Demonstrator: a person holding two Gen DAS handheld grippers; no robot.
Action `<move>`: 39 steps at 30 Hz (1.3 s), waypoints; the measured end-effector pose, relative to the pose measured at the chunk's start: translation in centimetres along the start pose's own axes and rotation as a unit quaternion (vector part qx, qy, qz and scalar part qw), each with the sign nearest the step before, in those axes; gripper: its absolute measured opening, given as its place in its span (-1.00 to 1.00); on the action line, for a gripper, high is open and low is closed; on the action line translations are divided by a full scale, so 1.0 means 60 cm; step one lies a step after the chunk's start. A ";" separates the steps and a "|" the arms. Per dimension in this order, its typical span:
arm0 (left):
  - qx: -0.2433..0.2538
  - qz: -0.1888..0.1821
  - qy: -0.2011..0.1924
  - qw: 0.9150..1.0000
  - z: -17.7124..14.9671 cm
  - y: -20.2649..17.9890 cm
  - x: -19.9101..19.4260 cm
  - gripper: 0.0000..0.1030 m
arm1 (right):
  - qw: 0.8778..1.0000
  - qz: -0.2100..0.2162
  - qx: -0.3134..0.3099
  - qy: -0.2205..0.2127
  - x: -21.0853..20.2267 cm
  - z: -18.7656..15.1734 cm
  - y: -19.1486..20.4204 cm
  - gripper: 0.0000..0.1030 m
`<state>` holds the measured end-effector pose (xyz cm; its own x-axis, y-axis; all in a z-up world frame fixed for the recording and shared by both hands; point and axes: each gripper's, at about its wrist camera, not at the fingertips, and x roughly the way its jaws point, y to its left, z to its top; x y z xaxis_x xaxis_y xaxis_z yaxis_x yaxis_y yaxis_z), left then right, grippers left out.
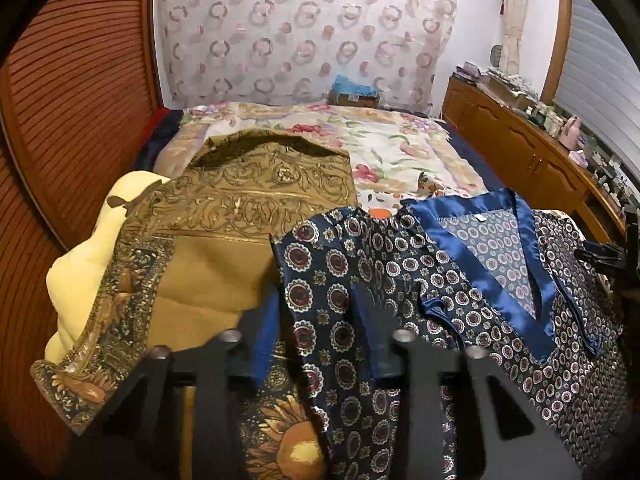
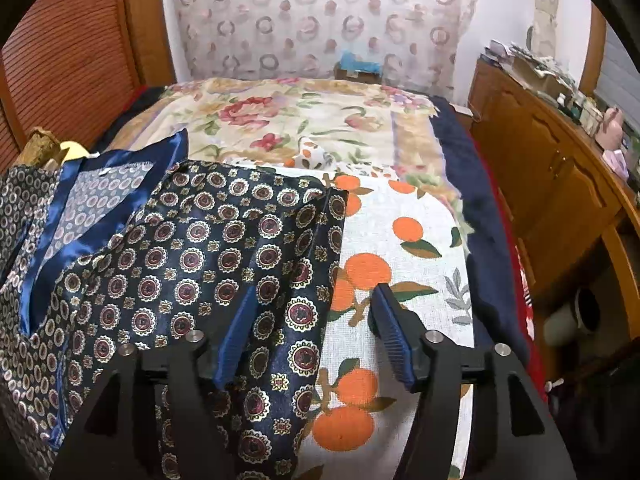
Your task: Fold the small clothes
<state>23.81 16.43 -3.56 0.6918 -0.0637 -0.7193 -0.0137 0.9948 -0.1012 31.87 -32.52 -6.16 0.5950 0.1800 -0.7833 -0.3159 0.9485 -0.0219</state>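
Left wrist view has the navy patterned top (image 1: 460, 280) lying spread on the bed, its satin-blue V neckline (image 1: 492, 248) facing up and one sleeve (image 1: 320, 264) reaching toward the brown embroidered cloth (image 1: 248, 200) beside it. The left gripper (image 1: 320, 340) sits low over that sleeve with fabric bunched up between its blue pads; the jaws are fairly close together, but I cannot tell whether they are truly biting the cloth or only straddling it. From the right wrist view, the other sleeve (image 2: 240, 248) of the same top lies over a white cloth printed with oranges (image 2: 400, 248), and the right gripper (image 2: 316, 332) has its jaws standing apart, one finger (image 2: 236, 340) resting on the sleeve and the other (image 2: 394, 340) out over the orange print, nothing clamped. The step in hand looks like taking hold of both sleeves to fold them in toward the middle. To do it well, I'd say each gripper should catch only the slippery navy fabric near the sleeve's outer edge, not the cloth beneath, and the right one needs to shift so the sleeve hem sits between both pads before closing. Satin like this slides easily, so a firm pinch and a low, even carry across would keep the fold straight. Beyond lie the floral bedspread (image 1: 400, 148), the spotted curtain (image 1: 304, 28) and a cluttered wooden cabinet (image 2: 552, 160).
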 end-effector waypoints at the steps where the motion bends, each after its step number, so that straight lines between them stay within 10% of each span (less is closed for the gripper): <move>1: 0.001 -0.003 0.000 1.000 0.000 0.000 0.001 -0.46 | 1.000 0.000 0.001 0.002 0.001 0.003 0.001 0.25; 15: 0.000 -0.005 0.009 1.000 0.000 0.008 0.016 -0.62 | 1.000 0.011 -0.020 0.011 0.022 0.031 0.015 0.22; 17: 0.006 -0.014 -0.003 1.000 -0.001 0.001 0.005 -0.97 | 1.000 0.016 -0.025 0.007 0.022 0.033 0.021 -0.01; 21: 0.020 -0.025 -0.033 0.999 0.000 -0.018 -0.031 -1.00 | 0.998 0.043 -0.033 0.008 0.013 0.036 0.036 -0.85; 39: 0.047 -0.052 -0.136 0.988 -0.109 -0.067 -0.223 -1.00 | 0.985 0.074 -0.001 -0.158 -0.239 -0.054 0.051 -0.95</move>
<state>9.89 12.78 1.94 0.8548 -0.1555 -0.4952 0.1265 0.9877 -0.0919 19.95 -33.08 2.99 0.7428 0.3879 -0.5457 -0.4175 0.9055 0.0753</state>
